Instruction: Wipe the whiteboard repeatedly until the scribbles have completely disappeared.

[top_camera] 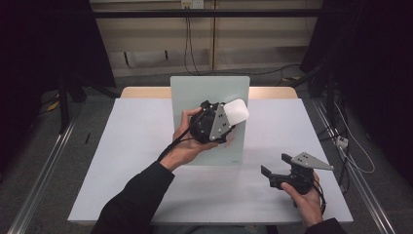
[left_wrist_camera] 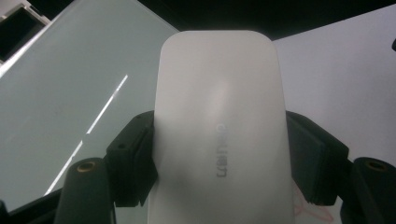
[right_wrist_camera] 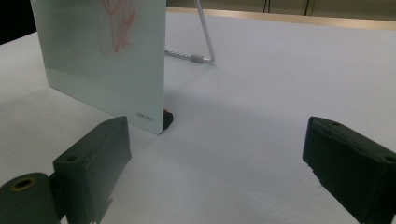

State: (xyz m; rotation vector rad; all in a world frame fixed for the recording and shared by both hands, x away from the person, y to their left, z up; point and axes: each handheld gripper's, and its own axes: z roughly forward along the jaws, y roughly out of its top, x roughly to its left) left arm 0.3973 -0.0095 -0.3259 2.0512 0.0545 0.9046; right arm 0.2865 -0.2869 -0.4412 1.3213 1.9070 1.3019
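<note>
The left gripper (top_camera: 229, 119) is clamped on a white whiteboard eraser (top_camera: 237, 111), its two black jaws pressing the eraser's long sides; in the left gripper view the eraser (left_wrist_camera: 219, 126) stands between the pads with a faint printed brand name running along its face. It is held up in front of the upper right part of the small glass whiteboard (top_camera: 195, 92), which stands propped near the middle of the white table (top_camera: 136, 146).

As far as I can judge, the wiping is under way but not finished: red marker scribbles (right_wrist_camera: 116, 23) show on the board's face in the right gripper view, so there is ink left to clear (whether the eraser is pressing the glass or just off it I cannot tell from here). A trace of red also peeks out beside the jaw at the bottom of the left gripper view.

The left hand (top_camera: 187, 141) reaches forward from a dark sleeve, wrist cocked so the gripper points at the board's surface with its grey plate turned towards the camera.

The right gripper (top_camera: 268, 171) rests low over the table near the right front corner, well apart from the board, its jaws spread wide with nothing between them, pointing leftward towards the board's lower corner and its wire stand (right_wrist_camera: 205, 42).
</note>
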